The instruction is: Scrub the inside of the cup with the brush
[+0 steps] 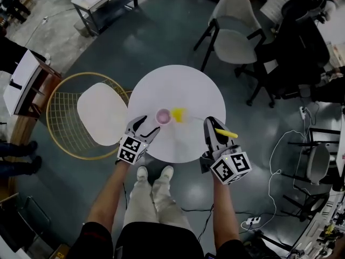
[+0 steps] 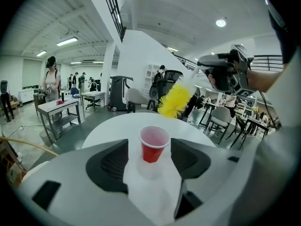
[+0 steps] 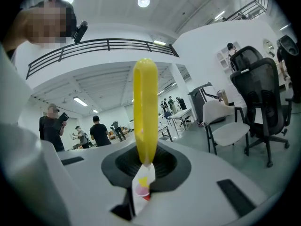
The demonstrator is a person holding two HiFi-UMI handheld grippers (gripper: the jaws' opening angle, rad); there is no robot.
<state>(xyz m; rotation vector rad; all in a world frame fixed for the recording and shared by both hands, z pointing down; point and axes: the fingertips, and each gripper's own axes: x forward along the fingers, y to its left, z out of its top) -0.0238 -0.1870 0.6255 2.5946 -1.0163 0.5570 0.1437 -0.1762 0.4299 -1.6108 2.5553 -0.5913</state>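
- Two grippers on the person's side of the red cup (image 1: 163, 116), one at each flank.
- Spread wide, the left gripper (image 1: 148, 127): pads either side of the cup with a gap at each, pressing on neither wall.
- Clamped tight on the yellow handle (image 3: 145, 112) of the brush, the right gripper (image 1: 214, 127): well to the right of the cup, handle standing up between its pads in the right gripper view.
- Fluffy yellow brush head (image 2: 175, 100): just right of the cup's rim in the head view, raised off the tabletop and apart from the cup in the left gripper view, outside the mouth.
- Thin pale stem (image 2: 190, 80) from the brush head back towards the handle.
- Upright, mouth up, pale pink inside: the cup itself, on a round white table (image 1: 178, 85), closer to the person's edge than to the far one.
- Left of the cup, off the table: a chair with a white seat (image 1: 99, 114) and a gold wire frame.
- Beyond the cup, past the table's far edge: a pale chair on dark legs (image 1: 234, 31).
- By the table's near edge, on the person's side of the cup: light trousers and pale shoes (image 1: 153, 172).
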